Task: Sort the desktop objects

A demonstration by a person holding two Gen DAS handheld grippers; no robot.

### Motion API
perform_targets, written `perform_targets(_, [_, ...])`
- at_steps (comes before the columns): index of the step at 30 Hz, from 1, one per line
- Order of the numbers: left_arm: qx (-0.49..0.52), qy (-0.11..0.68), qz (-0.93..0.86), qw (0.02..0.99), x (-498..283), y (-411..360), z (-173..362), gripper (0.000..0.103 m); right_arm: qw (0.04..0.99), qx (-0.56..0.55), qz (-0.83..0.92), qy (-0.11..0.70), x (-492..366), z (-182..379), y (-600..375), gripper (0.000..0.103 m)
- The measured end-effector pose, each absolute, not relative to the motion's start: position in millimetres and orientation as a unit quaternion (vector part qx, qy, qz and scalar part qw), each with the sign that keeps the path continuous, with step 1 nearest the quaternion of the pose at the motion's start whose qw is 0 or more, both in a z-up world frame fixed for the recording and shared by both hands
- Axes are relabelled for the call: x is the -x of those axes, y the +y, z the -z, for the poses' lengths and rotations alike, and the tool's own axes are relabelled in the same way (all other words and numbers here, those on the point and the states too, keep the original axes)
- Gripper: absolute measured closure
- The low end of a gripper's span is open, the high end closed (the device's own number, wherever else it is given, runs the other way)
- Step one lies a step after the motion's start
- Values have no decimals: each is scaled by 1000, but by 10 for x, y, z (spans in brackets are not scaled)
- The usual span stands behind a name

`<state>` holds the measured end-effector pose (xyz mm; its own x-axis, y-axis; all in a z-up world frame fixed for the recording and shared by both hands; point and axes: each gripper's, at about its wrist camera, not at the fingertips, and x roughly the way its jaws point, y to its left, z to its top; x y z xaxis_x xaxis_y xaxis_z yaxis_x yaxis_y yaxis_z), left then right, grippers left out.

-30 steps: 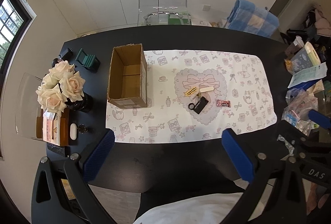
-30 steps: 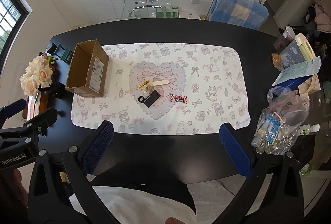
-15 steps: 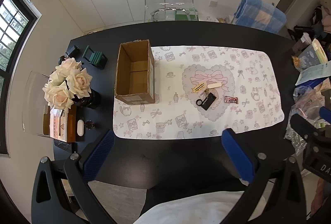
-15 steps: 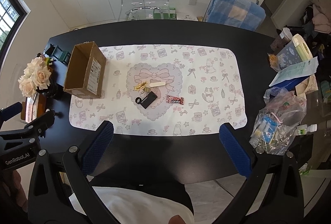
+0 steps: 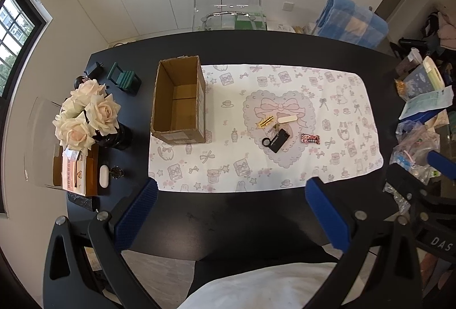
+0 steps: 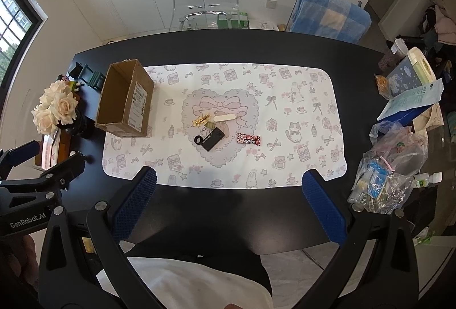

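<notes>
Both tools hang wide open and empty over the near tabletop edge; the small items cluster (image 6: 216, 130) sits on the mat's heart, right of the cardboard box (image 6: 125, 102), dead ahead of right tool (image 6: 228, 203), so right looks nearer than left tool (image 5: 230, 212).

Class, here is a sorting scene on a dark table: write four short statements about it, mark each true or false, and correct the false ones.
1. The cardboard box is empty. True.
2. The red candy wrapper lies inside the box. False: it lies on the patterned mat.
3. Both the left gripper and the right gripper are open and hold nothing. True.
4. The roses stand on the mat. False: they stand on the dark table, left of the box.
</notes>
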<state>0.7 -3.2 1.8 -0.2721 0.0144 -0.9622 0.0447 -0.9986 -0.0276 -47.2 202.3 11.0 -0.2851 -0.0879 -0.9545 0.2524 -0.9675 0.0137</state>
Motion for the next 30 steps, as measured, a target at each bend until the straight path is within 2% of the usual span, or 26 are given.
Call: perform_targets(30, [-598, 30, 800, 17, -8, -65, -48, 0, 102, -582, 805, 55, 410, -233, 2000, 1])
